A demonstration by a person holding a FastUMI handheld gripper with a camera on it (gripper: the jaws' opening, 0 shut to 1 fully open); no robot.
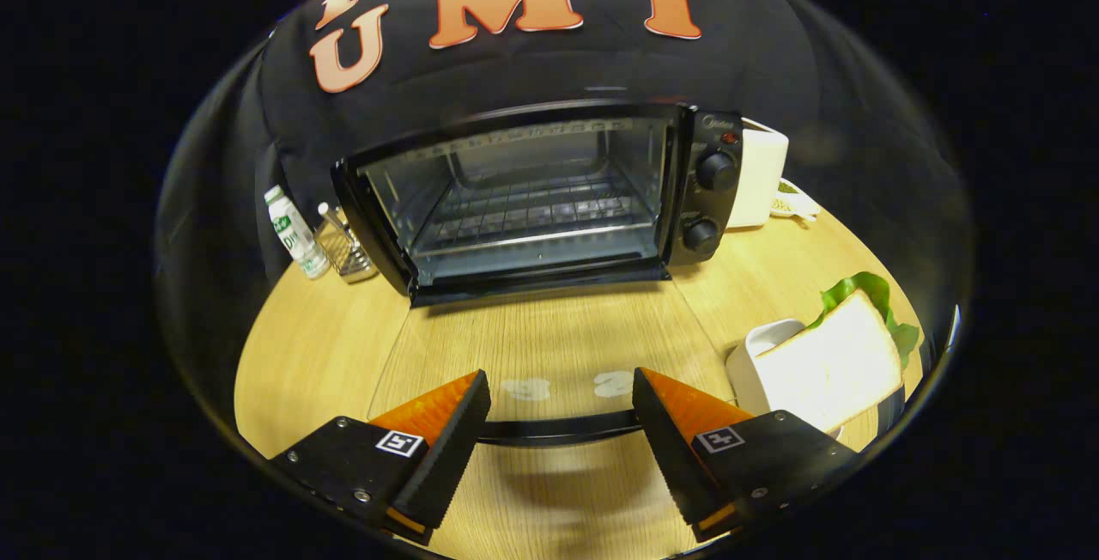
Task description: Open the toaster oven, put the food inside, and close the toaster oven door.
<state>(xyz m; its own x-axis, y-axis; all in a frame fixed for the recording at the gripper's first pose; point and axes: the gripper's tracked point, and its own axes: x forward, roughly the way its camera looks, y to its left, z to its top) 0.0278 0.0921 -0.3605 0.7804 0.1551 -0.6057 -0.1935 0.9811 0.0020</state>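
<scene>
On the wooden table (326, 345), seen from the camera riding on the claw (561, 412), a black toaster oven (549, 199) was set against the booth's black cloth wall, well beyond the fingers. Its glass door (549, 345) was folded all the way down and lay flat toward the claw, with the door's dark handle bar (558, 431) running across the gap between the two fingertips. A wire rack (532, 216) was seen inside the open cavity, and two round knobs (708, 203) were stacked one above the other on the panel at the oven's right side.

The claw was held spread wide, its black ribbed pads (446, 448) kept well apart and nothing pinched between them; whether either pad touched the handle bar could not be told.

Right of the right finger, a slice of white bread (837, 362) with a green lettuce leaf (867, 294) behind it was propped on a white dish (755, 354), close beside that finger.

Left of the oven, a small white bottle with a green label (294, 234) was stood beside a metal wire holder (346, 251). Behind the oven's right side, a white boxy container (760, 178) was placed, with a small white dish (794, 199) of something greenish just beside it.
</scene>
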